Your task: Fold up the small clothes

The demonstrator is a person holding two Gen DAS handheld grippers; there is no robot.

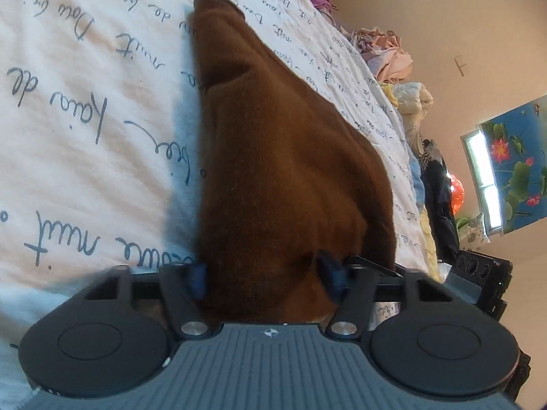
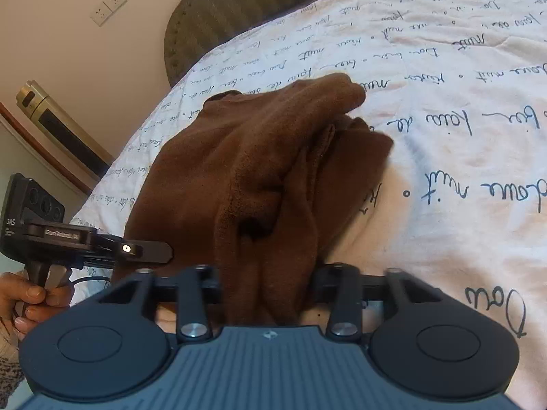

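A brown fleece garment (image 1: 273, 143) lies stretched along the white quilt with blue script (image 1: 85, 109), its far end toward the top of the left wrist view. My left gripper (image 1: 265, 276) is shut on its near edge, with cloth bulging between the blue pads. In the right wrist view the same garment (image 2: 239, 157) is bunched and creased, and my right gripper (image 2: 266, 283) is shut on a thick gathered fold of it. The left gripper (image 2: 160, 253) appears side-on at the garment's left edge, held by a hand (image 2: 30, 294).
A heap of pale clothes (image 1: 389, 54) sits along the bed's far edge, with darker items (image 1: 437, 188) farther down. A padded headboard (image 2: 239, 10) is behind the quilt (image 2: 444, 136). A wall socket (image 2: 108, 7) and a gold and black appliance (image 2: 51, 119) are to the left.
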